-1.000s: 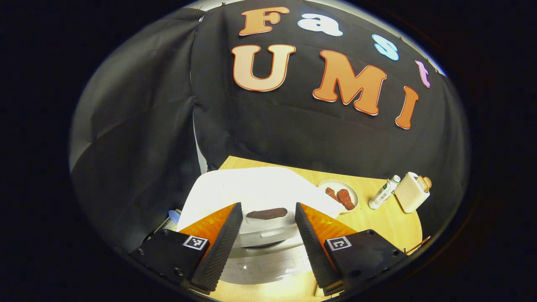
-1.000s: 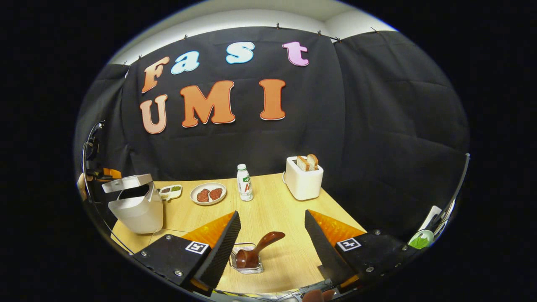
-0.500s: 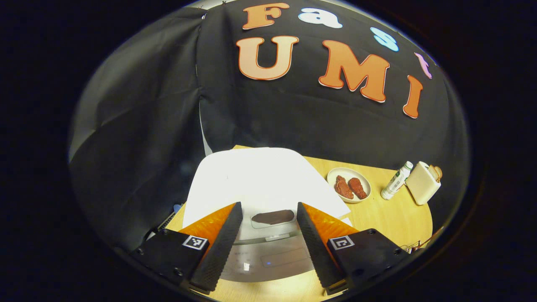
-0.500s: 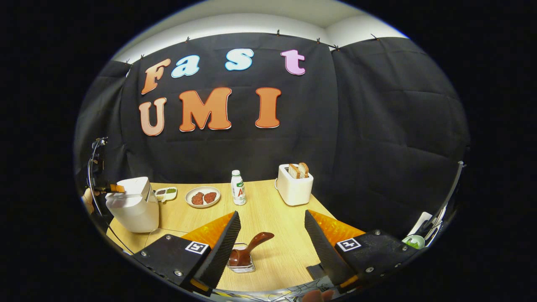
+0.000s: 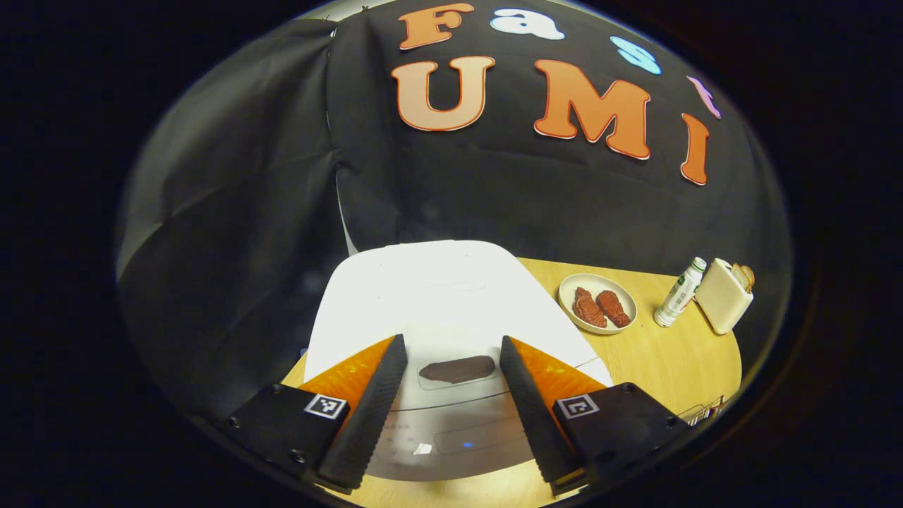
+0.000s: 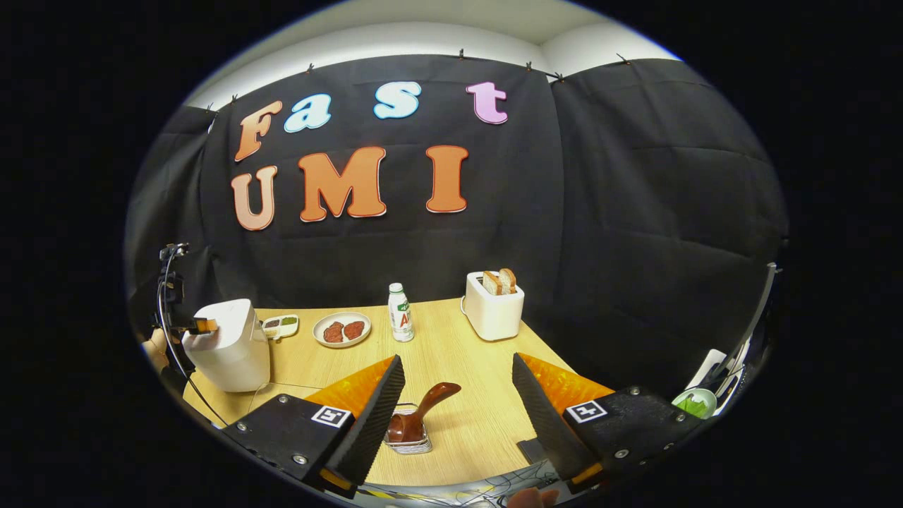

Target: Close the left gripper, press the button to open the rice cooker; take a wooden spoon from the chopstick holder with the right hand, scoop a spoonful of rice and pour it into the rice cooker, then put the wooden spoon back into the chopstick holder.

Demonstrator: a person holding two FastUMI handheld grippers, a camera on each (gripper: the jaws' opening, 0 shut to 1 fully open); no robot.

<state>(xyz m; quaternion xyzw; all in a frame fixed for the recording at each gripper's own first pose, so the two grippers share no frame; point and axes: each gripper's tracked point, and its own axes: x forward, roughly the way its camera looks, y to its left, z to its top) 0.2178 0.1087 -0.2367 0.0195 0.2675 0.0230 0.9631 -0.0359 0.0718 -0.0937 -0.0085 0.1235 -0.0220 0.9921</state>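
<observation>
In the left gripper view the white rice cooker (image 5: 437, 296) sits right below me with its lid down. Its dark oval button (image 5: 456, 369) lies between the fingers of my left gripper (image 5: 452, 343), which is open and hangs just above the lid. In the right gripper view the cooker (image 6: 229, 349) stands at the table's left end, with the left gripper (image 6: 201, 325) at its top. My right gripper (image 6: 457, 360) is open and holds nothing. Below it, the brown wooden spoon (image 6: 423, 413) leans in a small wire holder (image 6: 408, 444), handle up to the right.
On the wooden table (image 6: 458, 339) stand a plate with two pieces of meat (image 6: 341, 329), a small white bottle (image 6: 400, 312), a white toaster with bread (image 6: 494, 307) and a little sauce tray (image 6: 281, 324). A green bowl (image 6: 695, 402) sits off the table's right.
The cooker's lid, part-open a second ago, has come down and is shut. The left gripper has lifted back a little. The right gripper has barely moved.
</observation>
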